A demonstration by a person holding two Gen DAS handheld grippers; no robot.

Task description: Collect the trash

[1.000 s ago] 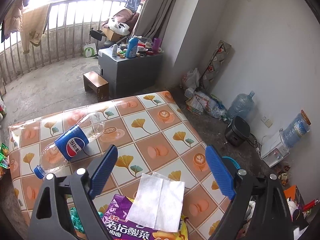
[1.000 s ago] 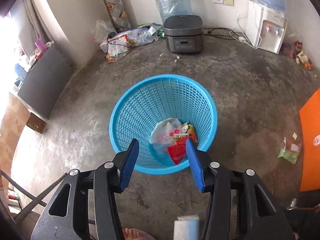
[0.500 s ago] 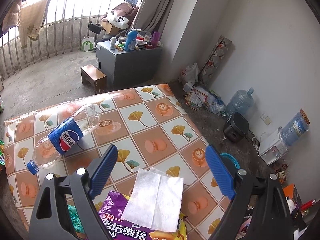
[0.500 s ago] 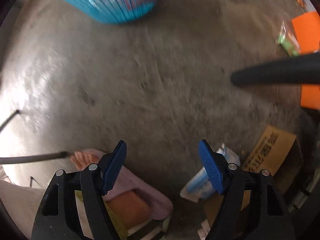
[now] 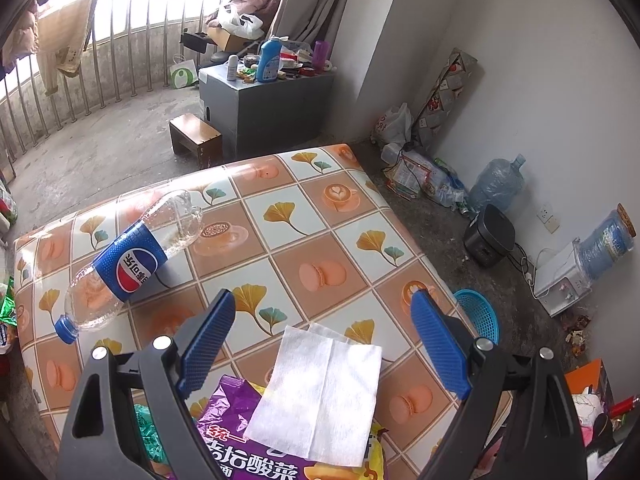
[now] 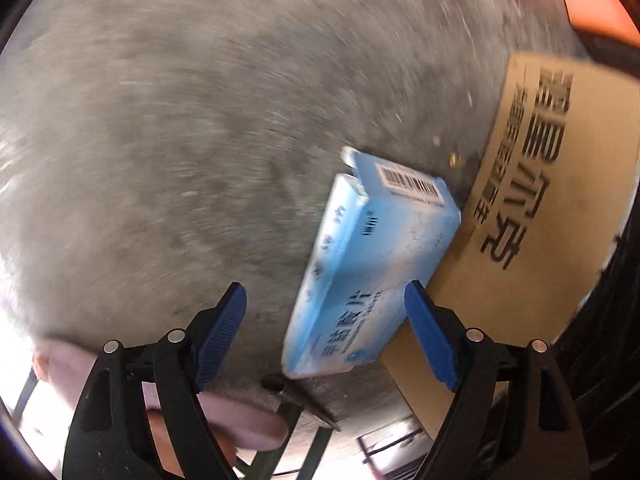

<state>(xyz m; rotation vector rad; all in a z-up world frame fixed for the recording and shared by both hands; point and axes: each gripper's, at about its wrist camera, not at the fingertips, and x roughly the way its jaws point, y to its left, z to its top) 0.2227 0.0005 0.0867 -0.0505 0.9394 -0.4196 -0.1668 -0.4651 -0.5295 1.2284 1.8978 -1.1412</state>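
My left gripper (image 5: 322, 340) is open and empty above the patterned table (image 5: 320, 240). Below it a white tissue (image 5: 320, 392) lies on a purple snack bag (image 5: 256, 464). An empty Pepsi bottle (image 5: 128, 264) lies on its side at the table's left. The blue trash basket (image 5: 478, 312) shows past the table's right edge. My right gripper (image 6: 326, 332) is open and empty, pointing down at the concrete floor. A light blue box (image 6: 372, 264) lies on the floor just ahead, partly between the fingers.
A brown cardboard box (image 6: 540, 208) lies against the blue box on the right. A pink slipper (image 6: 224, 420) is at the lower left. A grey cabinet (image 5: 264, 108), a wooden stool (image 5: 196, 140), a rice cooker (image 5: 490, 238) and water jugs stand around the room.
My right gripper has swung from over the blue basket down to the floor and now hangs over the light blue box, with its jaws wider. The left gripper has barely moved.
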